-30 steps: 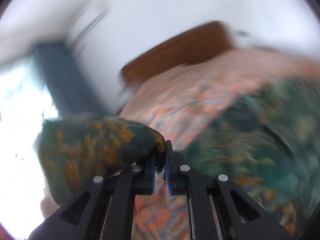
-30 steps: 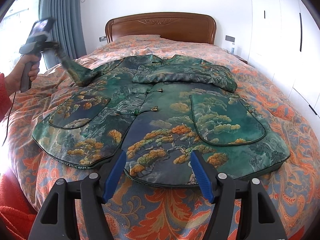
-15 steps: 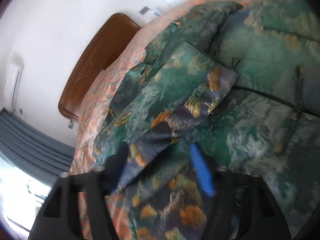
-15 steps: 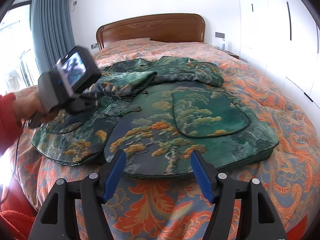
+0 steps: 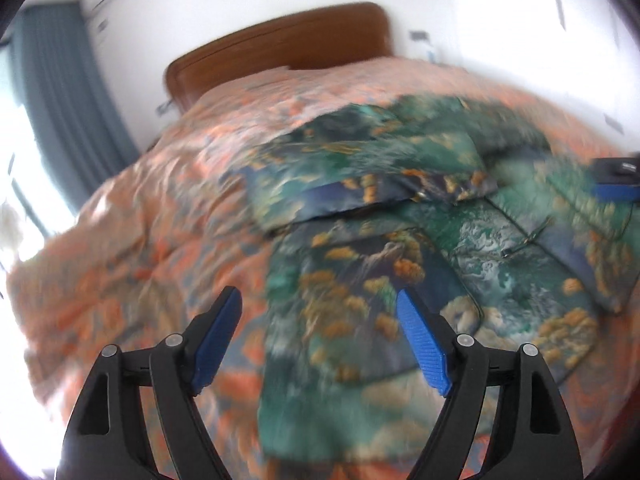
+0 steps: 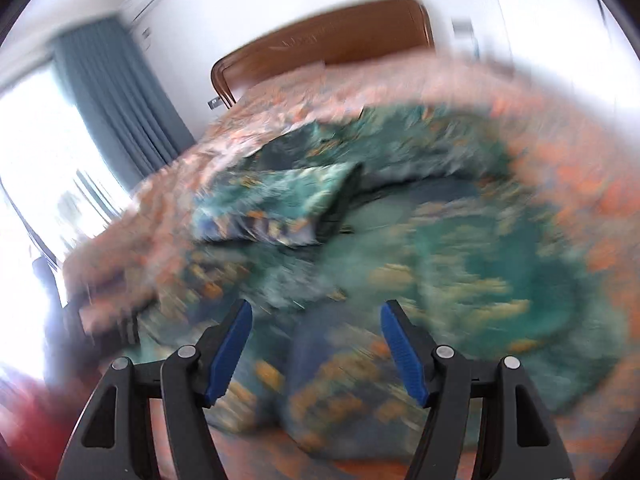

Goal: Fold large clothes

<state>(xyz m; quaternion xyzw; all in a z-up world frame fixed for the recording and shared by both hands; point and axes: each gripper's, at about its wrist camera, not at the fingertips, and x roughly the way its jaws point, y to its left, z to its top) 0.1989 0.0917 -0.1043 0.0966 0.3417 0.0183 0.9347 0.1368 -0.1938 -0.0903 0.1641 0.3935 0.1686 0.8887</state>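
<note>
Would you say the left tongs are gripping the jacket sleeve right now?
No, the left tongs stand open and empty, while the sleeve lies folded across the jacket.

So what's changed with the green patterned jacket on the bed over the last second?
The left gripper let go of the jacket's sleeve, jaws just opening; the sleeve now lies folded across the green patterned jacket. The right gripper stayed open and empty; the jacket stayed on the orange floral bedspread.

No writing, label, brand, number or sign can be read in either view. Both pictures are smeared by motion blur, and the small dark marks on the white wall (image 5: 420, 36) beside the headboard (image 5: 280, 48) are too blurred to make out.
</note>
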